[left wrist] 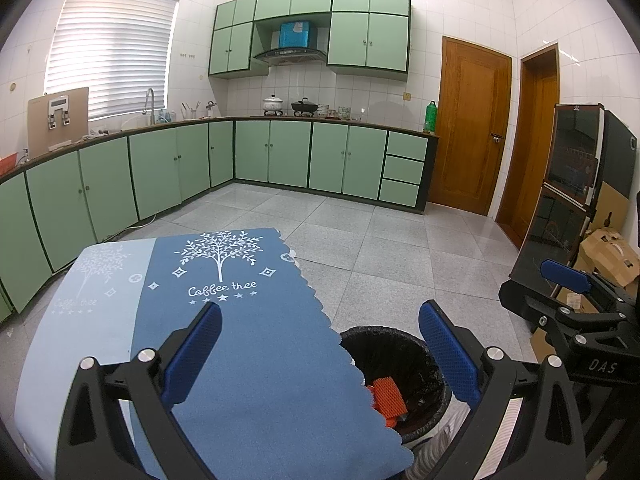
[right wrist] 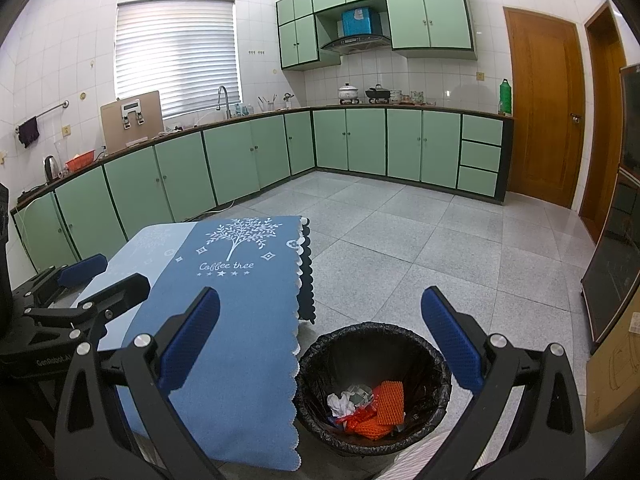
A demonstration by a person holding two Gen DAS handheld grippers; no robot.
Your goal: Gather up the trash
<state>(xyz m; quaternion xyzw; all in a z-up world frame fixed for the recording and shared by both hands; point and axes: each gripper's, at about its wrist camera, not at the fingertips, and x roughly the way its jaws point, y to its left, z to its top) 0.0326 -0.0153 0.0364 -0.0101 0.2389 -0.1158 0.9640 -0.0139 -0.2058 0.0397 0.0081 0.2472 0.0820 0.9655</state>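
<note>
Left wrist view: the left gripper (left wrist: 320, 354) hangs spread wide and empty over the tablecloth (left wrist: 256, 332); the bin (left wrist: 394, 380) sits at five o'clock.

Right wrist view: the right gripper (right wrist: 320, 340), likewise wide and empty, faces the bin (right wrist: 374, 388), trash (right wrist: 370, 406) inside. The table looks bare, so scan it before finishing.

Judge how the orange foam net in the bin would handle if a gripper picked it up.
The orange foam net looks like open mesh, so it is probably very light and squashes between the pads. It lies bent over other scraps in the black-lined bin, which suggests it flops rather than holds shape. Its textured surface should grip, not slip. Both grippers, left and right, are open.
</note>
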